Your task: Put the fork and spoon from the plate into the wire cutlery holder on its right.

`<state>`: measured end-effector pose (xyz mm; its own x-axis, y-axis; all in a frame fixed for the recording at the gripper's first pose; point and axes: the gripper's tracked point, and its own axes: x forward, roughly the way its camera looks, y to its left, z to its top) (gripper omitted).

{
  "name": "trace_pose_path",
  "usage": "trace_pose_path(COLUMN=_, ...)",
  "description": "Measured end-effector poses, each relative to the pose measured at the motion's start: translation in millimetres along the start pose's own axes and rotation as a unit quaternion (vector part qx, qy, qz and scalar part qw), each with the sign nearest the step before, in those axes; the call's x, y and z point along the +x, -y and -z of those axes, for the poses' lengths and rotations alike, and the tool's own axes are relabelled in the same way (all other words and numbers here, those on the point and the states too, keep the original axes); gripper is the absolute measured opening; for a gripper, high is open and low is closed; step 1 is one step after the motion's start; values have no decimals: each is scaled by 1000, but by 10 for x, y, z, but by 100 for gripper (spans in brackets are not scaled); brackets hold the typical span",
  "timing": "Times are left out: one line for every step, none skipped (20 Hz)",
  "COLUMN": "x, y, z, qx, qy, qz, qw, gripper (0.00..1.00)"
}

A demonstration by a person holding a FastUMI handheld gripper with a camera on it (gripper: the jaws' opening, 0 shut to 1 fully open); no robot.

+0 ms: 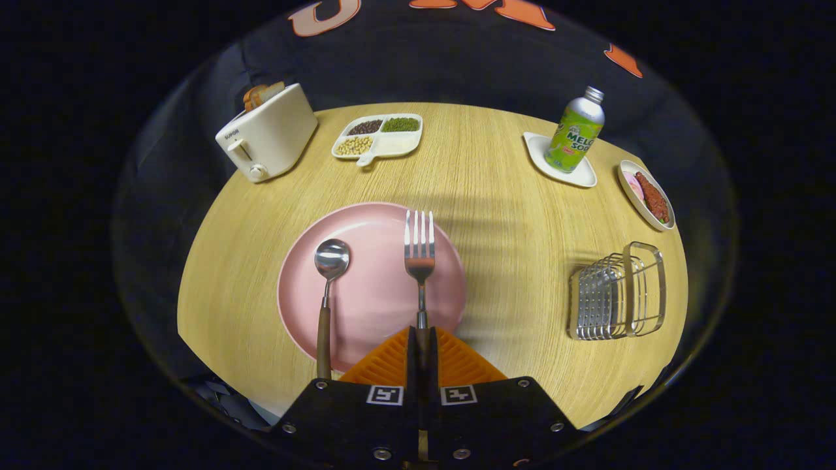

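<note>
- Between the two orange fingers (392, 365), pressed together with almost no gap, sits the handle of the fork (419, 251); the gripper (421, 339) is pinching it.
- From the fingertips the fork runs straight toward twelve o'clock, tines farthest away, its head over the pink plate (372, 287). Whether the fork is lifted clear of the plate or resting on it cannot be told.
- At about ten o'clock of the fingertips the spoon (328, 281) lies on the plate, bowl toward twelve, its wooden handle crossing the near rim beside the left finger, not touching it.
- Off at two to three o'clock of the fingers, well apart from the plate, stands the wire cutlery holder (617, 294) on the table (509, 196), nothing visible in it.
- My judgement: the fork's long axis points along the fingers, while the holder opens upward, so the coming move turns on swinging right and tipping the fork upright before lowering it in.
- Far side, eleven to one o'clock: toaster (268, 134), divided tray (379, 137), bottle (578, 130).
</note>
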<state>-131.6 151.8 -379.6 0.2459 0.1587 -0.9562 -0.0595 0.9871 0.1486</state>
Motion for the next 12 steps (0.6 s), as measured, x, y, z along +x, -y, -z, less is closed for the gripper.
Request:
trace_pose_path(x=-90, y=66, z=-53, qx=5, qy=14, qz=1, qw=1000, gripper=6)
trace_pose_path(x=-180, y=149, z=-122, qx=9, qy=30, qz=3, qw=1000, gripper=6)
trace_pose_path(x=-287, y=255, z=-176, qx=12, qy=45, qz=10, qw=999, gripper=6)
trace_pose_path(x=-403, y=379, z=-240, qx=16, qy=60, qz=18, qw=998, gripper=6)
trace_pose_path(x=-500, y=491, z=-286, qx=21, qy=72, qz=25, qw=997, gripper=6)
trace_pose_path(x=-605, y=606, z=-324, qx=26, qy=82, qz=33, qw=996, gripper=6)
trace_pose_path(x=-702, y=723, z=-369, qx=30, qy=92, qz=41, qw=995, gripper=6)
trace_pose_path(x=-794, y=853, z=-404, qx=34, qy=99, qz=50, qw=993, gripper=6)
trace_pose_path(x=-864, y=953, z=-412, qx=36, qy=106, qz=59, qw=992, gripper=6)
trace_pose_path(x=-928, y=1062, z=-422, qx=36, qy=110, qz=67, qw=991, gripper=6)
trace_pose_path(x=-990, y=1177, z=-400, qx=36, qy=107, qz=74, qw=991, gripper=6)
trace_pose_path(x=-1038, y=1272, z=-375, qx=37, qy=102, qz=80, qw=991, gripper=6)
